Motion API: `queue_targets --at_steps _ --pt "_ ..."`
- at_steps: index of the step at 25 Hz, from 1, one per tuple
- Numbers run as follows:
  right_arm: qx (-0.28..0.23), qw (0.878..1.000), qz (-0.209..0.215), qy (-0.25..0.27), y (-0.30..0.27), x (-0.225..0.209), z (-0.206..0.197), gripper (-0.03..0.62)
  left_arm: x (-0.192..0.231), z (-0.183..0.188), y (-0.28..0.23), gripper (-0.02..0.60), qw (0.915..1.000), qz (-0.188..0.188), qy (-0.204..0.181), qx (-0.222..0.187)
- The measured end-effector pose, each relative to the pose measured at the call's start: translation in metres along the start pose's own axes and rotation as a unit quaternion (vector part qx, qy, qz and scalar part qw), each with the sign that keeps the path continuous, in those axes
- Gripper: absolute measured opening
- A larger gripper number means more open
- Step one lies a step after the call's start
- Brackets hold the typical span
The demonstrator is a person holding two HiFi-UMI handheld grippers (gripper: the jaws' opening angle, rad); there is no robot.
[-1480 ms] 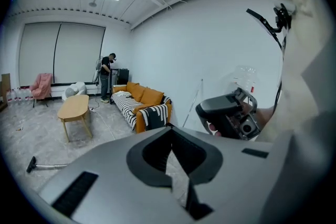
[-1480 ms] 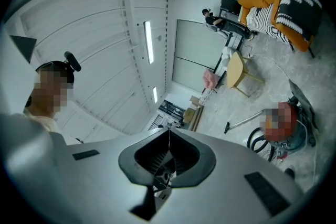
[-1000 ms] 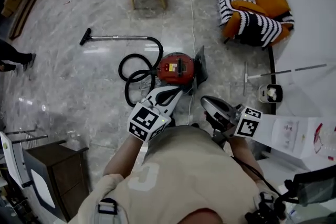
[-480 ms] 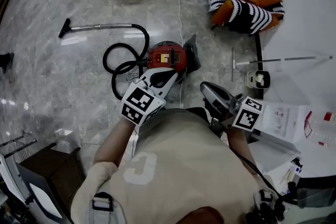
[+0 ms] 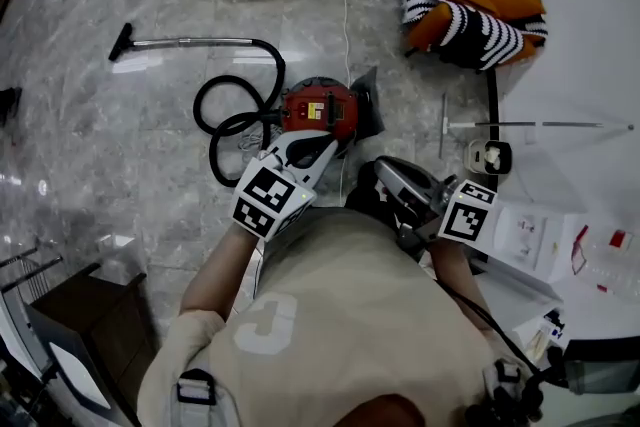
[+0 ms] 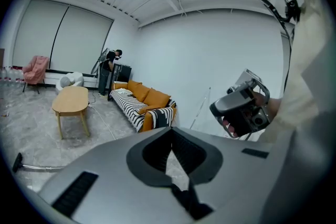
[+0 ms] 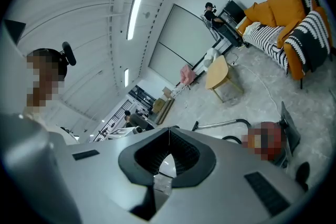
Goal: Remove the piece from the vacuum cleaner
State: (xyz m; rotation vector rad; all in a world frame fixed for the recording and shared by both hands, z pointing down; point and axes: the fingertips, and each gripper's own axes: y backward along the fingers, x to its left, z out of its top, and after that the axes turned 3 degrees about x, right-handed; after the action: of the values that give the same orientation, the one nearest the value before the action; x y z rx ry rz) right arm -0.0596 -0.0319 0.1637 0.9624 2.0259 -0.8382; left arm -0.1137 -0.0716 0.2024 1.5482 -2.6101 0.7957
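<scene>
So both sets of jaws are shut tight with nothing pinched in them. The tips meet in each gripper view and only floor (image 5: 120,165) is seen past them. The vacuum (image 5: 318,105) is parked on the floor ahead of and below both grippers. In the head view the left gripper (image 5: 328,143) is lined up almost straight at its near edge, while the right gripper (image 5: 385,173) is held off to the right and closer to the body, angled in toward the same spot. The left one is probably the nearer. Which "piece" is meant can't be pinned down for sure. The best guess is the black panel (image 5: 368,103) stood up against the vacuum's right side, with its long edge running away from the person, which would favour a reach from the right gripper's side. The hose (image 5: 232,118) is looped off the vacuum's left, and the wand (image 5: 190,42) is laid left-to-right further out, well apart from both jaws. For writing, a yellow label (image 5: 313,110) is stuck on top of the red body, but the print is too small to be read. A big C-like letter is seen on the shirt (image 5: 265,320). No brand name can be made out anywhere.
</scene>
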Motion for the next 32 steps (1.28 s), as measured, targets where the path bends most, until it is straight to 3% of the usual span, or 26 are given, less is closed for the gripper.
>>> queue_targets --at_steps 10,19,27,32 --pt "0.020 0.999 0.026 -0.029 0.012 -0.056 0.033 0.003 0.002 0.010 -0.054 0.003 0.9979 0.035 0.000 0.055" --pt "0.082 0.996 -0.014 -0.035 0.045 -0.156 0.034 0.003 -0.009 0.019 -0.140 0.003 0.9938 0.043 -0.004 0.102" --pt "0.100 0.990 -0.084 -0.053 0.053 -0.257 0.030 0.003 0.006 -0.018 -0.179 0.003 0.9877 0.040 0.007 0.151" --pt "0.160 0.979 -0.124 -0.016 0.039 -0.311 0.005 0.003 0.013 -0.042 -0.191 0.003 0.9860 0.038 0.017 0.161"
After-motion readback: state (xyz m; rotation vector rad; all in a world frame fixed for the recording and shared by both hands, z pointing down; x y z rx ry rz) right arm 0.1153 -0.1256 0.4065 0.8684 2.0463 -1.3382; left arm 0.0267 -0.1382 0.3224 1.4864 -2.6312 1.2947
